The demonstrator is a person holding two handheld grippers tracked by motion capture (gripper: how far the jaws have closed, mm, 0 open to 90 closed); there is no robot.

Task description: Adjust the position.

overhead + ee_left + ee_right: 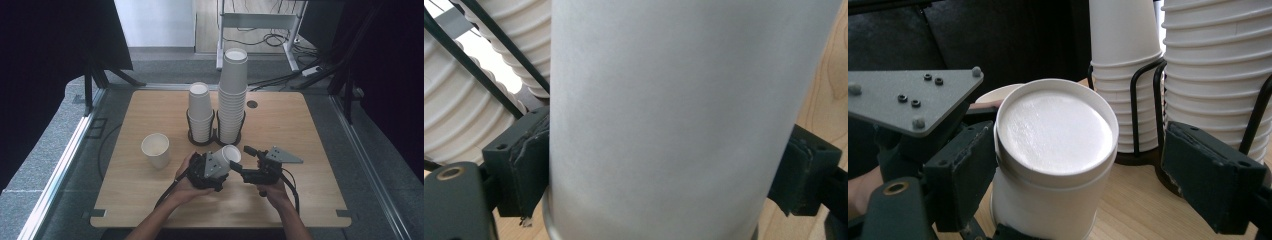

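The left hand-held gripper (pixel 220 165) squeezed a white paper cup (pixel 227 156) by its sides. The cup lay tipped over, just above the counter (pixel 300 130), with its bottom turned toward the right hand-held gripper (pixel 242 159). That one was let go, its jaws spread wide and not touching the cup. Two stacks of cups (pixel 220 107) stood in black wire holders right behind. One more cup (pixel 155 150) stood alone to the left.
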